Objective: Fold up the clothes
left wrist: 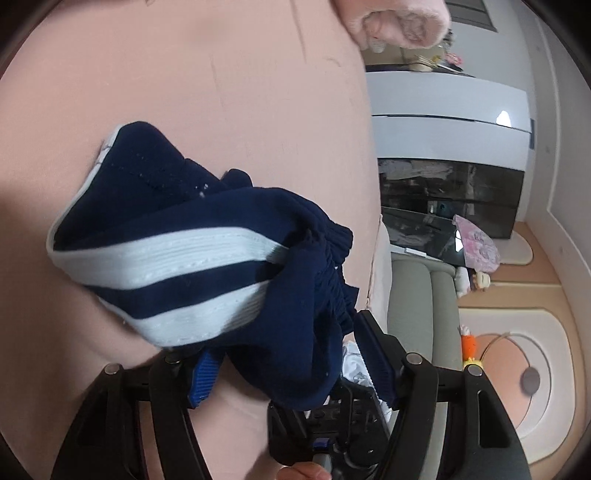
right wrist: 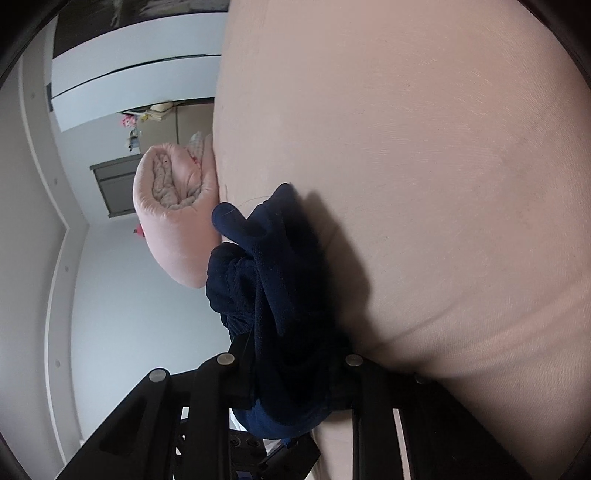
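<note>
A navy garment (left wrist: 192,236) with white stripes lies bunched on a pink sheet (left wrist: 184,81). Its ribbed navy edge hangs between the fingers of my left gripper (left wrist: 291,354), which is shut on it; one blue-padded fingertip (left wrist: 203,376) shows at the left under the cloth. In the right wrist view, the navy garment (right wrist: 280,295) is bunched between the black fingers of my right gripper (right wrist: 291,373), which is shut on it. The cloth hides both sets of pads there.
A rolled pink blanket (right wrist: 173,221) lies at the edge of the pink sheet (right wrist: 424,184) and shows in the left wrist view (left wrist: 391,22). Beyond are a grey bench (left wrist: 421,295), a dark glass cabinet (left wrist: 450,199), a rug (left wrist: 517,369) and toys.
</note>
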{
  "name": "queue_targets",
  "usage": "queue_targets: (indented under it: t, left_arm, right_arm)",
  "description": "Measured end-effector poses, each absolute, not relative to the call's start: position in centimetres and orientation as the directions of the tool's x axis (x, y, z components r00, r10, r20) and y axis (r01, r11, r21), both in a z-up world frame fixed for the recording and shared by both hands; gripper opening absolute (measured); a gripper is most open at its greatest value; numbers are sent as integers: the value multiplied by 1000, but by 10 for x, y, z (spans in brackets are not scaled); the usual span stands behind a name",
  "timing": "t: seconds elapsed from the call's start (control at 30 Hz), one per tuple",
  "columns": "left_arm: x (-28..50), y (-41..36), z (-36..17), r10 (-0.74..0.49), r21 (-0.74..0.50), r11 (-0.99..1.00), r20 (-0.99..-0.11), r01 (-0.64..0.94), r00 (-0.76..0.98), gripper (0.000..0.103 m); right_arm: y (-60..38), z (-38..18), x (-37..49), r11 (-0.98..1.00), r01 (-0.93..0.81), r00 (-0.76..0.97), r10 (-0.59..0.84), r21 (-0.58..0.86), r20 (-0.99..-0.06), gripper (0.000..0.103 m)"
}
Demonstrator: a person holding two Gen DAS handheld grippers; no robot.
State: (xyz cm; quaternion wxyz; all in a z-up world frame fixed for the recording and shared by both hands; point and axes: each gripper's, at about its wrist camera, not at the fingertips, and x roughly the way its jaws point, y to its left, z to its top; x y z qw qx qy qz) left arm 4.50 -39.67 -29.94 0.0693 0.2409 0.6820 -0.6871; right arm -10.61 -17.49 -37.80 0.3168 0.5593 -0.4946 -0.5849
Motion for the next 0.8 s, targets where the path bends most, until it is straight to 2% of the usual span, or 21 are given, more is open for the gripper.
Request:
queue_targets:
  t: [0.03,0.07,0.17,0.27,0.57,0.8]
  left_arm:
    - [47,-396,-301,232,-901,-74,-432,427,-872,55]
    - [49,-395,-302,230,-898,-87,-440,432,-868,43]
    - [60,-394,-313,225,-895,-103,-447,435,-866,20]
    - [66,-394,-317,218,-907,-114,-422,406,-880,16]
    - [68,-387,-308,189,-890,-222,-439,397,-878,13]
    - [68,-390,-309,203,-900,-202,-423,385,-883,12]
  right_arm:
    - [-175,-377,-106,-310,-177,-174,-924,934,-339,19]
    - [-174,-377,-106,-306,-176,-174,-926,936,-335,19]
    - [-174,-377,-107,-305,-163,-170,-928,938,-331,22]
    - [-181,-371,-108,-326,-116,-164,-925,938,-342,22]
    - [-182,-372,-106,-335,-129,-154,-923,933,-352,22]
    - [-181,-363,-96,-372,-85,-195,-903,924,-382,21]
